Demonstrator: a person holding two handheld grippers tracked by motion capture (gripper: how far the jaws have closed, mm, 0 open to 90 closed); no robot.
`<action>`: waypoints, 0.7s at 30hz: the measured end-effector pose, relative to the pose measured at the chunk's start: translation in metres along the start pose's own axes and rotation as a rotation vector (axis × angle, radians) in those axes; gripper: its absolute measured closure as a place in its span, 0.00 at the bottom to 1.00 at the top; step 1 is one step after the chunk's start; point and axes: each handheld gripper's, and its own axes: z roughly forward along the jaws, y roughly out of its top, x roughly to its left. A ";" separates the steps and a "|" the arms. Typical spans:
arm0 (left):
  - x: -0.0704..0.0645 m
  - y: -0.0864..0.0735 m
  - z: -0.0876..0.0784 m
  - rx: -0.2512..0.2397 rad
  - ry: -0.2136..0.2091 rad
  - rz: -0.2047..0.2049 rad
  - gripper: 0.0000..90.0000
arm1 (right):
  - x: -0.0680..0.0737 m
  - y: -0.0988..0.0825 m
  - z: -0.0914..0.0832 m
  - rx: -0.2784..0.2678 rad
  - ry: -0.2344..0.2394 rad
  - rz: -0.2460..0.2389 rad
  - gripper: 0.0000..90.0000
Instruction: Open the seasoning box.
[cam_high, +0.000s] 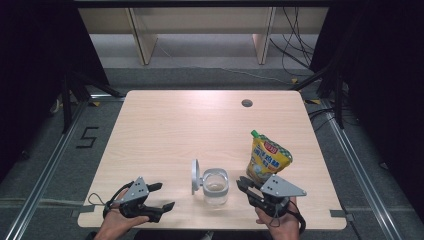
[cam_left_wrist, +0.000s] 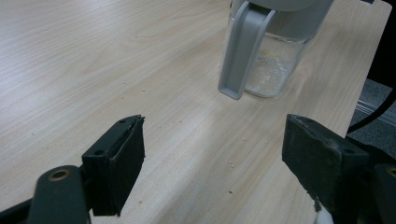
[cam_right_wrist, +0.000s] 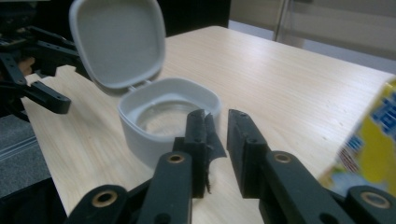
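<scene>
Here, a small clear glass jar (cam_high: 215, 186) stands near the front edge of a pale wooden table (cam_high: 165, 125), its grey hinged lid (cam_high: 195, 176) flipped up and standing open on the jar's left side — most likely so the mouth is free to take something poured in. A thin layer of pale, whitish contents lies at the bottom, and a few crumbs dot the wood nearby. Just to the jar's right, a yellow spouted pouch with a green cap (cam_high: 266, 156) stands upright, close at hand and probably meant as the source for a pour. The left gripper (cam_high: 161, 195) rests low on the table, left of the jar and apart from it, its jaws spread wide with nothing between them, pointing toward the jar; the hand behind it lies near the table's edge. The right gripper (cam_high: 242, 182) sits just beside the jar's right wall, between jar and pouch, aimed left toward the jar; its jaws stand only slightly parted, a narrow gap showing, and they grip nothing — in the right gripper view they frame the jar's grey rim (cam_right_wrist: 170, 93) with the raised lid behind. Both forearms enter from the near side.
</scene>
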 end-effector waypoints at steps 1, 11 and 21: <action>0.001 0.000 -0.001 0.010 -0.003 0.011 0.23 | 0.000 -0.002 -0.002 -0.008 -0.011 0.034 0.84; 0.000 0.001 0.001 0.018 -0.004 0.015 0.22 | -0.020 -0.024 -0.033 0.018 -0.130 0.056 0.69; 0.001 0.002 0.003 0.020 -0.020 0.014 0.22 | -0.044 -0.045 -0.043 0.074 -0.196 0.131 0.40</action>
